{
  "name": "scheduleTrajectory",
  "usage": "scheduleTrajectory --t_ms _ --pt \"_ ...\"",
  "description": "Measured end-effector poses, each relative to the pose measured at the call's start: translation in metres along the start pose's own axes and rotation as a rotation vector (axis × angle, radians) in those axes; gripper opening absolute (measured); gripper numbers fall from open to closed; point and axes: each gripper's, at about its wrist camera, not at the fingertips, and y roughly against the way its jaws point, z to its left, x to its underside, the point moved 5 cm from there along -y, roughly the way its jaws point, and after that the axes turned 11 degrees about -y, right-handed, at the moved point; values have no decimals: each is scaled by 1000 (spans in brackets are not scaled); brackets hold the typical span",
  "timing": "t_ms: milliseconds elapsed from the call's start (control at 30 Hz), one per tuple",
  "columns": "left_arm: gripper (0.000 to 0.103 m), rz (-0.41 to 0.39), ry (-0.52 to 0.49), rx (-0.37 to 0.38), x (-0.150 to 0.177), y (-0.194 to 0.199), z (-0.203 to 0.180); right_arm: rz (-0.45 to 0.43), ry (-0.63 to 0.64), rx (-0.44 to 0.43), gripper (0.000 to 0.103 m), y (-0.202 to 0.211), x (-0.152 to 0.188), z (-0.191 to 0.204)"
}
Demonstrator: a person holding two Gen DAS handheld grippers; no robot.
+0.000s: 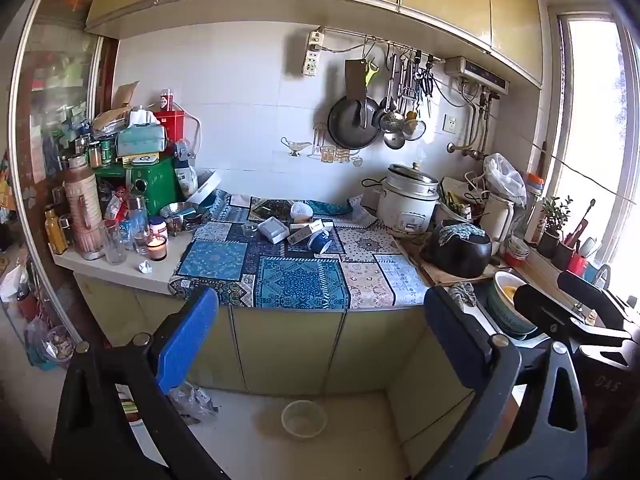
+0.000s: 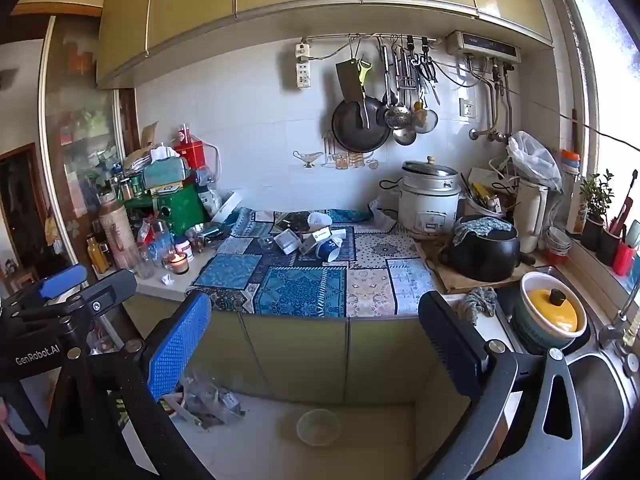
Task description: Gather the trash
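Where patchwork cloth (image 1: 304, 276) covers counter (image 1: 120, 268), boxes (image 1: 306, 232) lie scattered

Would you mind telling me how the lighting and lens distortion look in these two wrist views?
Left wrist view: the window is blown out white, the cabinet line bows strongly, dark vignette at the corners. Right wrist view: the same fisheye curvature, window glare along the right edge, while the patterned cloth stays evenly lit and sharp.

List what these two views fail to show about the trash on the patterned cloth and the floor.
- Small boxes on the patterned cloth: print too small, both views.
- Blue cup: contents hidden, lying sideways.
- Plastic wrappers on floor: partly behind the right tongs' blue pad.
- Clear bowl: contents blurred, both views.
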Motion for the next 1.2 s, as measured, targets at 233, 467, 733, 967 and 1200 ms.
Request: scheduleTrajectory --t_ms 233,467,733,967,1200 --pt "103 15 0 24 4 -1 7 9 -16 -4 103 1 -2 0" --pt "103 19 -13 32 5 -2 12 27 -30 6 103 -3 -2 2" --pt "103 27 -26 28 0 -4 4 19 -49 3 103 1 1 -2" --pt "103 27 -30 17 1 -5 4 13 -47 6 103 2 2 2" --pt "103 30 -24 15 2 -6 4 11 -49 6 103 2 1 3"
